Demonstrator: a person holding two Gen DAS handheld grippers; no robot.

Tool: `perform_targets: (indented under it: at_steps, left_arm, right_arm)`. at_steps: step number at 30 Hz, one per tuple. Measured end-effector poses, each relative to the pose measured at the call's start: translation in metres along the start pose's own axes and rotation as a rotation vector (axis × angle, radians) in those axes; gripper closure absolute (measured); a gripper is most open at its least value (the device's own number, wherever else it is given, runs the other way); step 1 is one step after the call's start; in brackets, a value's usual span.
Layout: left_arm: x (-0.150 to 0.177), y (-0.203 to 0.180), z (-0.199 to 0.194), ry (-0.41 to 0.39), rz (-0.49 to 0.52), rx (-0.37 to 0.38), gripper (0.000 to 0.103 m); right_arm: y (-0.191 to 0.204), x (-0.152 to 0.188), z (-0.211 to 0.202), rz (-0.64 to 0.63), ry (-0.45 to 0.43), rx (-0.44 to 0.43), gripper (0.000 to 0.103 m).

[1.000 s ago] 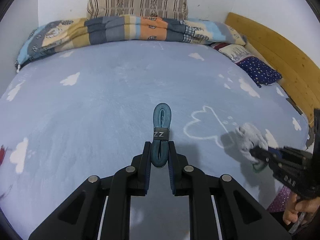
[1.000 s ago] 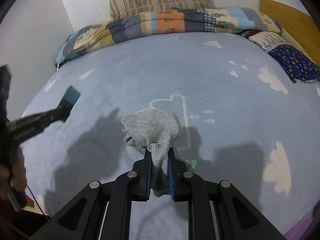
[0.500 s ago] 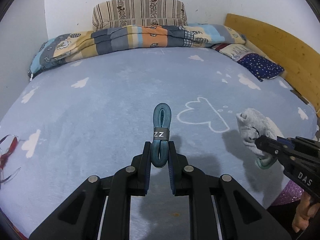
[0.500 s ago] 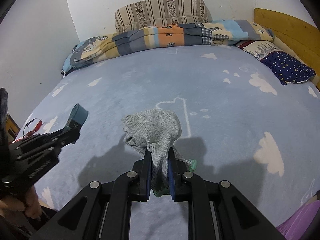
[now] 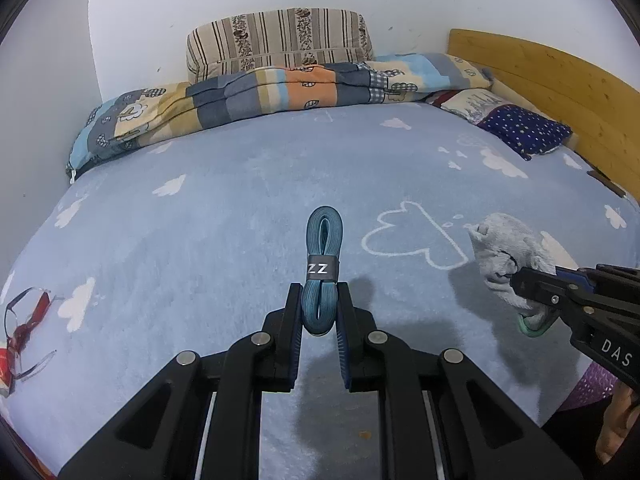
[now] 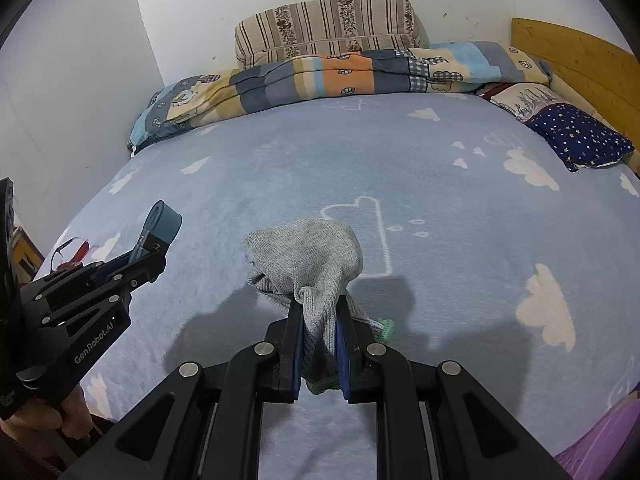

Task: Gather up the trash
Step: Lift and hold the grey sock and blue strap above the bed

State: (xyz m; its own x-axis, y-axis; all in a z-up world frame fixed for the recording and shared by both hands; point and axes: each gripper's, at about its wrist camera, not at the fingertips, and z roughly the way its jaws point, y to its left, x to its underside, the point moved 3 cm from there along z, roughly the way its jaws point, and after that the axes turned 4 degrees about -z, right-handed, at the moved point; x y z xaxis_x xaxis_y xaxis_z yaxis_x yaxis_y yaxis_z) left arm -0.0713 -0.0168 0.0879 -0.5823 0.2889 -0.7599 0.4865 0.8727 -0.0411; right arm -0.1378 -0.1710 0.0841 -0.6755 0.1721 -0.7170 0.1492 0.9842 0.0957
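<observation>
Left gripper (image 5: 319, 316) pinches a folded teal strap bundle (image 5: 323, 256) between its two fingers, the loop standing upright above the fingertips, with a dark band marked "ZZ" wrapped around its middle. It hangs above the near part of the bed (image 5: 240, 208), over the pale blue sheet printed with white clouds. In the right wrist view the same bundle (image 6: 160, 226) shows at the left, clamped in the left gripper (image 6: 150, 256) near the bed's left edge.

Right gripper (image 6: 319, 332) is pressed together on a crumpled grey sock (image 6: 306, 256) with a green cuff; the toe end bulges above the fingertips and the cuff hangs below them. It is held above the near middle of the bed (image 6: 440, 168), with its shadow on the sheet just behind. From the left wrist view the sock (image 5: 506, 246) and the right gripper (image 5: 520, 280) sit toward the near right edge of the bed.

A pair of red-framed glasses (image 5: 24, 320) lies at the near left edge. Along the far edge runs a folded patchwork quilt (image 5: 260, 98) with a striped pillow (image 5: 280, 42) behind it against the white wall. At the far right corner lies a dark blue starred cushion (image 5: 524, 130) beside the wooden headboard (image 5: 552, 80)
</observation>
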Motion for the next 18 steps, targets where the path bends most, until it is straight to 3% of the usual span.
perform_targets:
  at_steps: [18]
  left_arm:
    - [0.000, -0.007, -0.005, -0.014, 0.022, 0.005, 0.088]
  right_arm:
    - [-0.003, 0.005, -0.011, 0.055, -0.016, -0.055, 0.089]
